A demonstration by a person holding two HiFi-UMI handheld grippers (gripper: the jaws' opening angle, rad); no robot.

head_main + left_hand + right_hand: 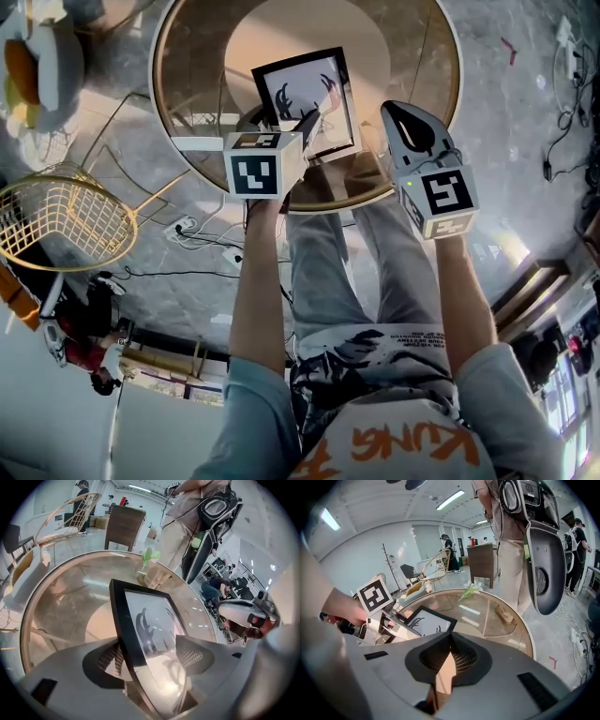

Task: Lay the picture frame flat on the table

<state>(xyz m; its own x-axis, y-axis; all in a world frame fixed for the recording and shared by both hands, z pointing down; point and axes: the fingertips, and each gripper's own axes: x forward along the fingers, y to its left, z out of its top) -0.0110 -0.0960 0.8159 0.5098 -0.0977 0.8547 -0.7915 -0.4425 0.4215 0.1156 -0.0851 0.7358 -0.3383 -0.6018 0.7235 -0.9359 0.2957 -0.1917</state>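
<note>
1. The person is holding the left gripper [305, 127] at the near edge of the picture frame [305, 98], which is resting on the round table [192, 75], towards the side nearest the person.
2. The jaws of the left gripper [151, 649] are standing wide apart. The picture frame [140, 606] is passing between them, but the pads are not pressing on it.
3. The right gripper [412, 127] is hovering just beside the frame's right side. Its jaws [451, 641] are meeting at the tips and gripping nothing.
4. Judging by this, the letting-go step is in hand. The picture frame [425, 620] is looking close to flat on the glass, though I cannot tell whether its near edge is fully down.
5. The next move is probably calling for the open jaws to be drawn straight back off the edge without catching the black moulding or sliding the frame.
6. The frame is a thin rectangle. It is showing a black border, a white mat and a dark antler-like print under a glossy pane that is throwing glare.
7. The table [487, 616] is a smooth, transparent glass disc in a gold metal rim, so the frame is likely sliding easily on it.
8. The gripper pads are showing a fine mesh texture set in matte grey shells.
</note>
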